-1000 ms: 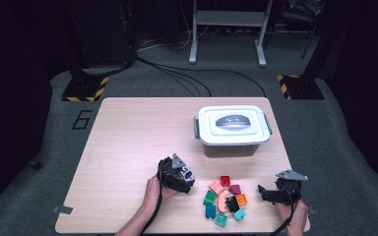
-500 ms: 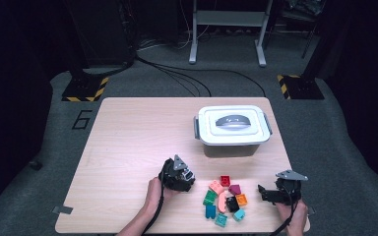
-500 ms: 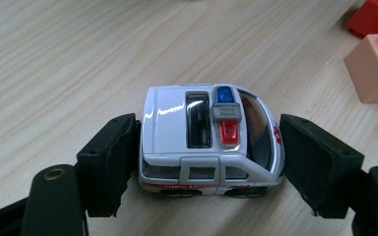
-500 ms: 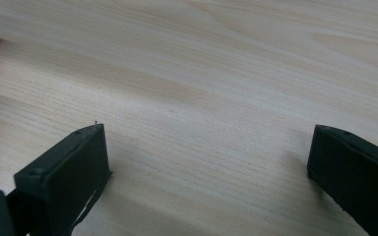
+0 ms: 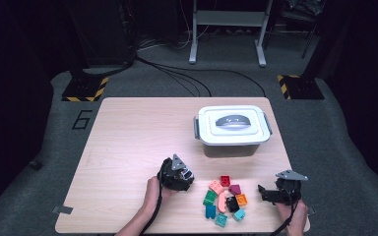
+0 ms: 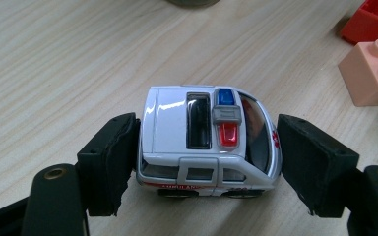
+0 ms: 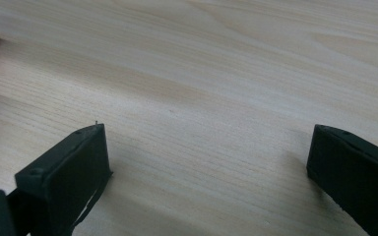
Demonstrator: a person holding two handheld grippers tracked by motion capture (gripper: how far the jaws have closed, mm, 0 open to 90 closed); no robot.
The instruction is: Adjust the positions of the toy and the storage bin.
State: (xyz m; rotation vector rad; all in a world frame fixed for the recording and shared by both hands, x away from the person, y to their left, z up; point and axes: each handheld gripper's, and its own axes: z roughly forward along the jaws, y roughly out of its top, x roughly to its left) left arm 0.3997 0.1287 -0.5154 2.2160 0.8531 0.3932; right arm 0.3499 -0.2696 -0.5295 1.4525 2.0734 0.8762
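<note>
The toy ambulance [image 6: 209,142] is white with a blue-and-red roof light and red side lettering. Beside the ambulance lie a red brick [image 6: 371,20] and a peach brick [image 6: 374,73]. The black jaws flank the ambulance on the pale wood-grain table [image 6: 78,59].

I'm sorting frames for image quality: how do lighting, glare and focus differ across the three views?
High view: the table is brightly lit against dark surroundings, the picture soft, and the lidded box casts a shadow toward the camera. Left gripper view: sharp, with glare streaks on the toy ambulance roof. Right gripper view: even light on the wood grain, and the near jaws look slightly soft.
</note>
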